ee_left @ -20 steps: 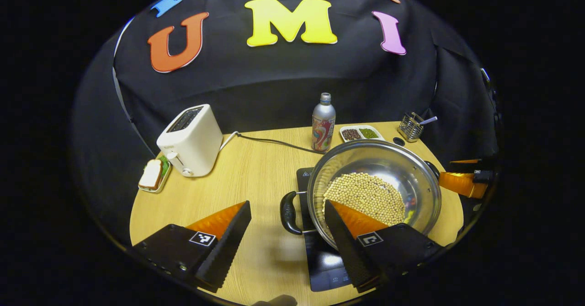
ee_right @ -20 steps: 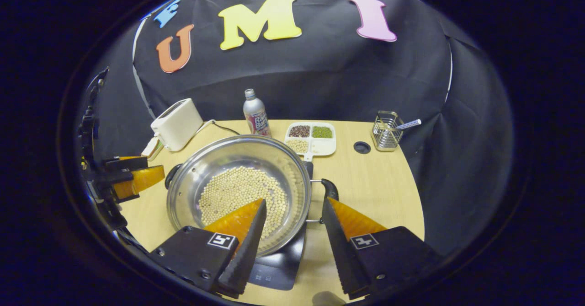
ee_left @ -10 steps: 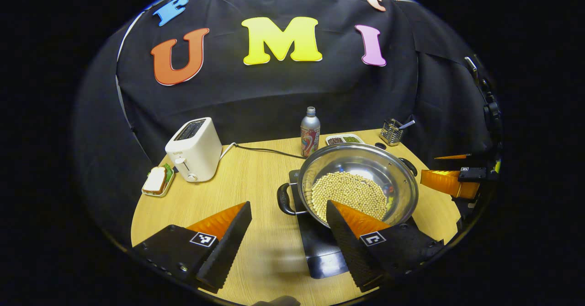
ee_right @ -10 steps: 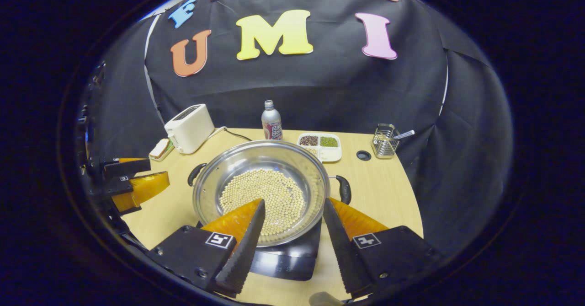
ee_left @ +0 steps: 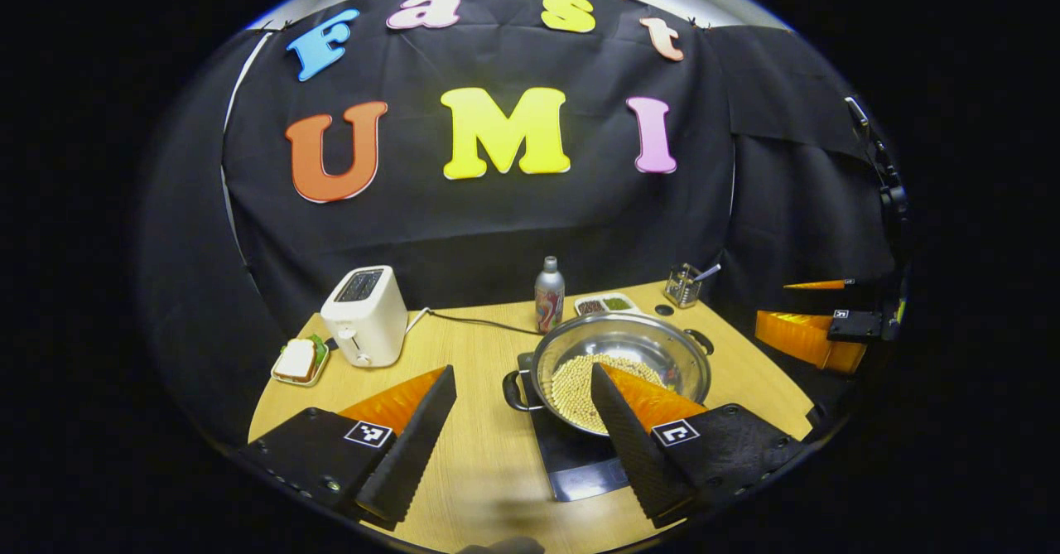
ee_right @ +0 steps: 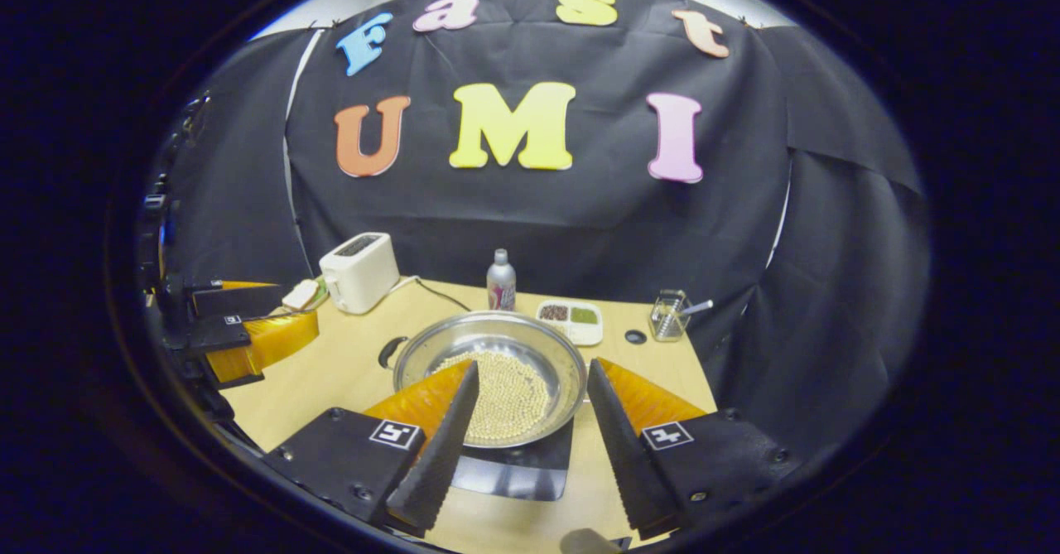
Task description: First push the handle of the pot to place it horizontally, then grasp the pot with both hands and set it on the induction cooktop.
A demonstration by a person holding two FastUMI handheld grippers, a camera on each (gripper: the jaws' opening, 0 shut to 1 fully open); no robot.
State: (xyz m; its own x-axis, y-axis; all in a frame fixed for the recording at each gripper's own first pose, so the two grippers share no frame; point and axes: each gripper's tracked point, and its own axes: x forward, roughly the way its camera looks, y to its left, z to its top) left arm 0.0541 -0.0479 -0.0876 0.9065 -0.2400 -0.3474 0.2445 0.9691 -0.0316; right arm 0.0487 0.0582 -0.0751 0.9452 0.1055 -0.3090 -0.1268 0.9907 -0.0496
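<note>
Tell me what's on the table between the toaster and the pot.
Bare wood, crossed only by the toaster's black cord running behind the pot, in the left gripper view.

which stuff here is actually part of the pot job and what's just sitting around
Job: pot holding beans, induction cooktop under it, left hand-held gripper, right hand-held gripper.

Lying about: toaster, sandwich dish, bottle, divided snack tray, wire holder.

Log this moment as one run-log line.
stage: pot placed | pot: on induction cooktop, holds beans | left claw: open, clear of pot | right claw: open, clear of pot
</note>
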